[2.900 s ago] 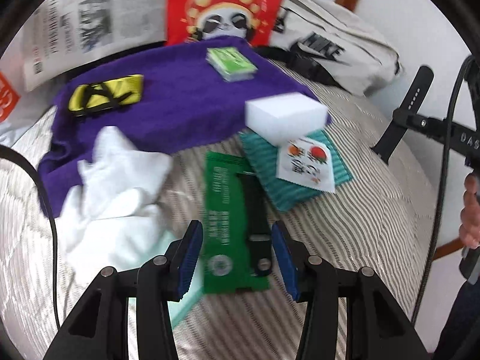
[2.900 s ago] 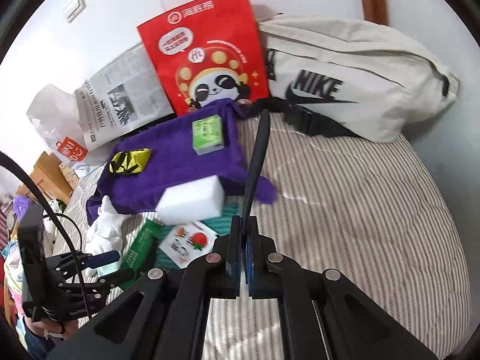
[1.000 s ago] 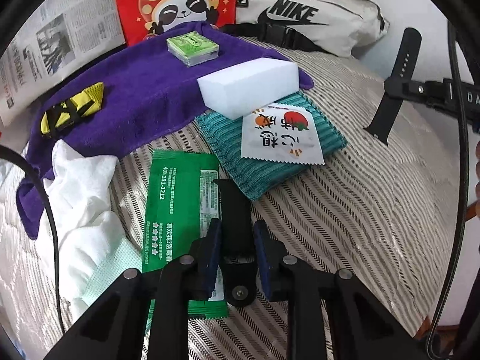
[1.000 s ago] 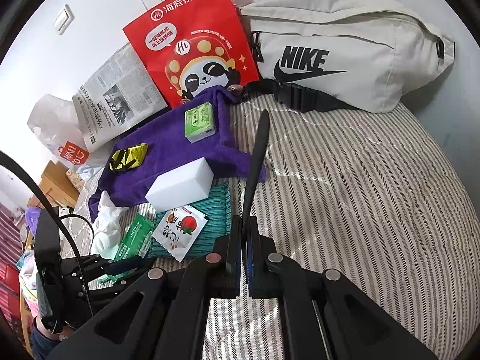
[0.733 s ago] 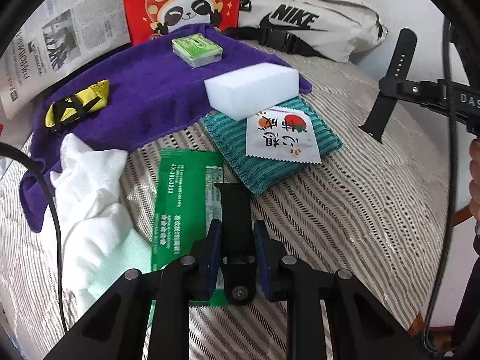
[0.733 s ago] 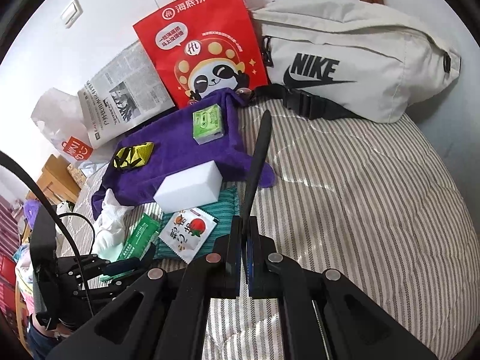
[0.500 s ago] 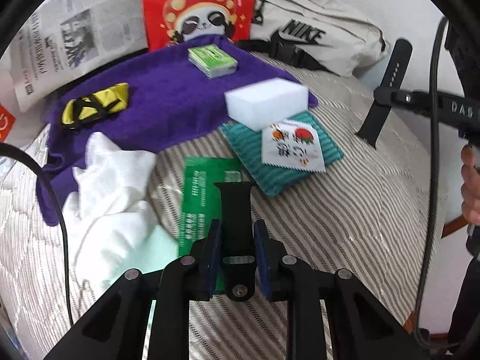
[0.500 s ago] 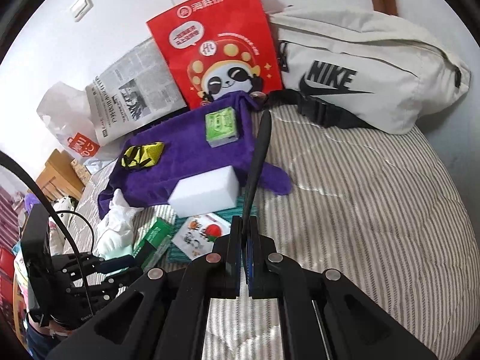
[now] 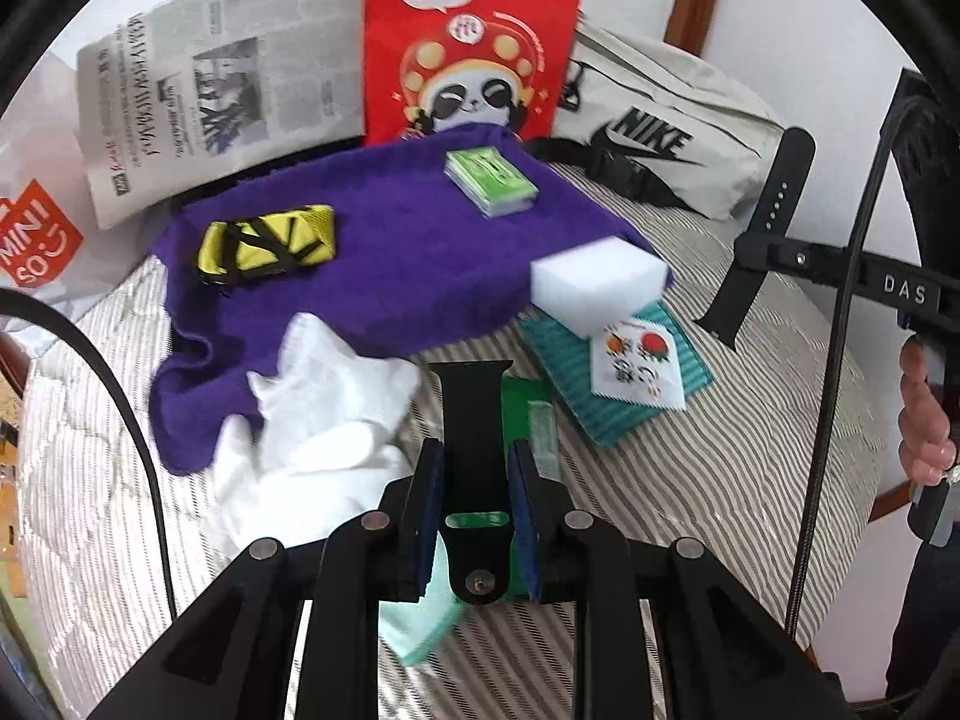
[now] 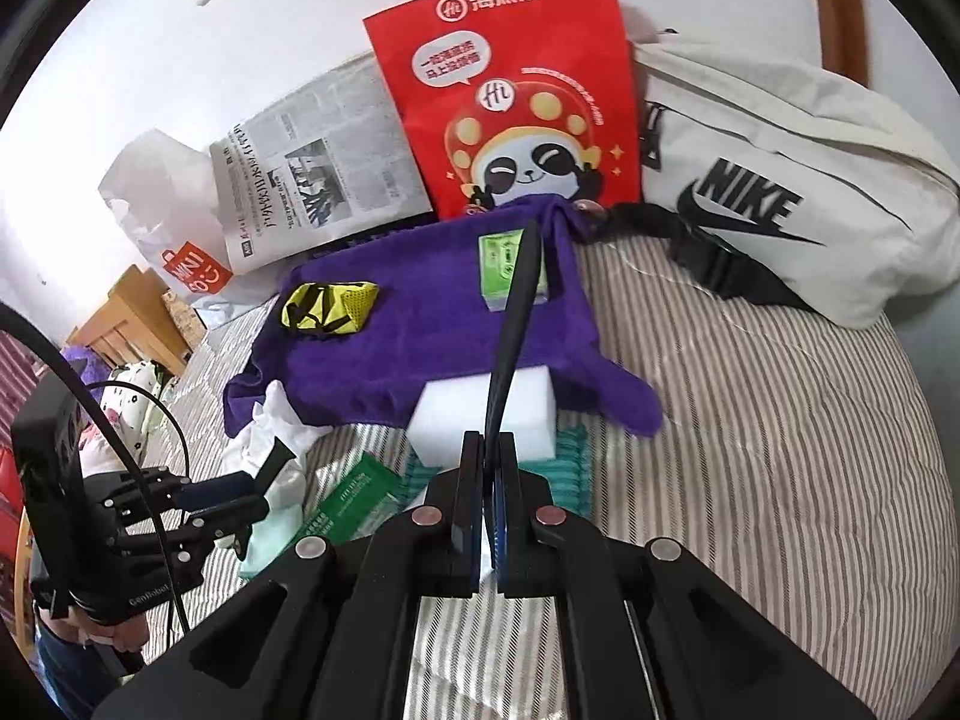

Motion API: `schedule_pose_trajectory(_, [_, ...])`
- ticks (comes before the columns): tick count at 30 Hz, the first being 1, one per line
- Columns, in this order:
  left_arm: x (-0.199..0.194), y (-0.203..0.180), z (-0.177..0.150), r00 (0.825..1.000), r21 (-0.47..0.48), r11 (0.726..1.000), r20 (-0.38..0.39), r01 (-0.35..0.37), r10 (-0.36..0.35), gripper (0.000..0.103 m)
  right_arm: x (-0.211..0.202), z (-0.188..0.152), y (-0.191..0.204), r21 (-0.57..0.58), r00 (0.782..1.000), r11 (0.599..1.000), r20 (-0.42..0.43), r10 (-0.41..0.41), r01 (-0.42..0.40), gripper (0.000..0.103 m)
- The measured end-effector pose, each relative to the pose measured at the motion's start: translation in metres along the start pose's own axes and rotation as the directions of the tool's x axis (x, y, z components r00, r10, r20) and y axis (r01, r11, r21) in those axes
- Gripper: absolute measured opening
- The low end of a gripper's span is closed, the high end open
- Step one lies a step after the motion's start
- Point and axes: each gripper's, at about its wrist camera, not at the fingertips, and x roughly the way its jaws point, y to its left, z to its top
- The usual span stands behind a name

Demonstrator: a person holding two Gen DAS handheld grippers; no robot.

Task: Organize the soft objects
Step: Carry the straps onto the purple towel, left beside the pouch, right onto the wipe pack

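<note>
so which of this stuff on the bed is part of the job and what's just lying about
In the job:
short watch strap, left jaws shut on it
long watch strap, right jaws shut on it

Lying about:
purple towel
white sponge
red bag
newspaper

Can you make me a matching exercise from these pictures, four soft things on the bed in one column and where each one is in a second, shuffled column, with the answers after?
Things:
1. white sponge block
2. yellow mesh pouch
3. short black strap piece
4. green tissue pack

Places:
A. clamped between the left gripper's pads
B. on the purple towel, near the red panda bag
C. resting partly on the teal cloth
D. on the purple towel's side near the newspaper

Pairs: 1-C, 2-D, 3-A, 4-B
</note>
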Motion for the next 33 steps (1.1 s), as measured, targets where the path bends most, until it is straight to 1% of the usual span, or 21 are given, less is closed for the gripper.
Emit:
schedule_pose_trajectory(7, [-0.01,0.024,0.015,1.0,-0.041,0.999,0.028,-0.007,0.008,0.021,0.011,0.015,0.008,-0.012,1.0,1.0,-0.006,0.024,-0.024,0.003])
schedule_pose_trajectory(11, [-0.013,0.037,0.024,0.999,-0.053,0.998,0.034,-0.031,0.032,0.021,0.019,0.03,0.012,-0.01,0.999,0.999,-0.009,0.044,-0.044,0.003])
schedule_pose_trajectory(15, [-0.016,0.053,0.033,0.998,-0.073,0.997,0.047,-0.038,0.042,0.021,0.027,0.046,0.016,-0.018,0.999,0.999,-0.003,0.043,-0.043,0.003])
schedule_pose_trajectory(19, [-0.013,0.068,0.044,0.997,-0.079,0.995,0.042,-0.057,0.06,0.021,0.038,0.061,0.016,-0.022,0.999,0.999,-0.002,0.042,-0.042,0.003])
schedule_pose_trajectory(23, [-0.005,0.083,0.056,0.997,-0.088,0.994,0.034,-0.07,0.073,0.021,0.056,0.077,0.015,-0.035,1.0,0.999,-0.016,0.006,-0.007,0.003])
schedule_pose_trajectory(27, [0.005,0.099,0.069,0.997,-0.105,0.992,0.032,-0.067,0.071,0.021,0.075,0.092,0.012,-0.041,0.999,0.999,-0.043,-0.02,0.018,0.003])
schedule_pose_trajectory(31, [0.016,0.115,0.081,0.997,-0.121,0.99,0.032,-0.068,0.073,0.021,0.095,0.103,0.01,-0.071,0.995,0.996,-0.084,-0.058,0.052,0.003])
schedule_pose_trajectory(33, [0.022,0.122,0.086,0.997,-0.127,0.99,0.028,-0.067,0.071,0.021,0.109,0.106,0.008,-0.085,0.99,0.994,-0.121,-0.072,0.062,0.003])
